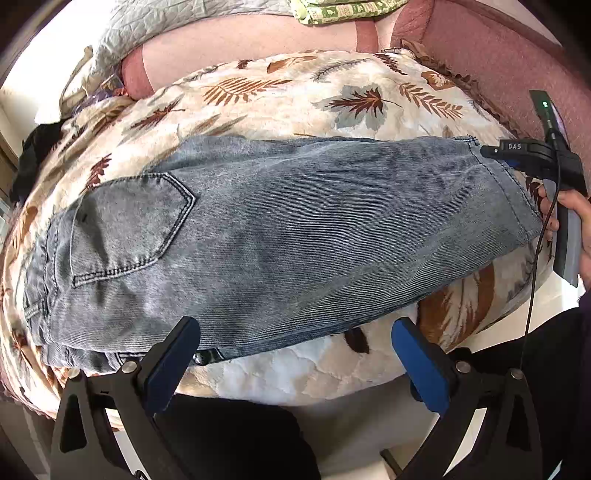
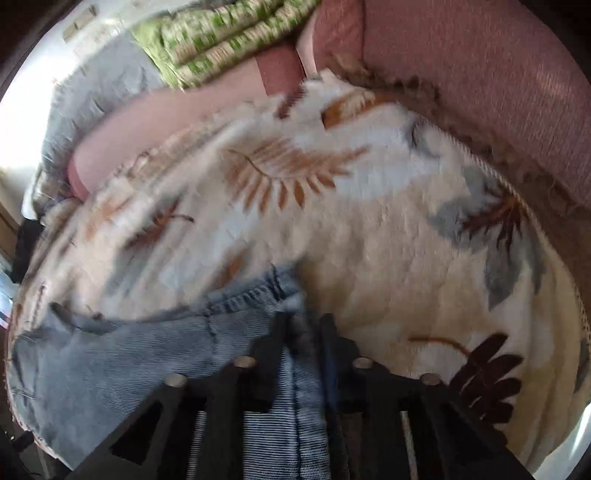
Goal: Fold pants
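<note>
Grey-blue denim pants [image 1: 280, 236] lie flat across a cream blanket with a leaf print [image 1: 280, 92], waistband and back pocket [image 1: 125, 225] at the left, leg hems at the right. My left gripper [image 1: 295, 336] is open and empty, hovering just above the near edge of the pants. My right gripper [image 1: 491, 153] reaches in from the right at the hem end. In the right wrist view, which is blurred, it [image 2: 303, 325] is shut on the hem of the pants [image 2: 255, 299], with denim pinched between its fingers.
A pink sofa back [image 1: 480, 48] rises behind the blanket. A green patterned cushion [image 1: 343, 9] and a grey quilt [image 1: 155, 22] lie at the far back. Dark cloth [image 1: 33, 162] sits at the left edge. The blanket's near edge drops off below the pants.
</note>
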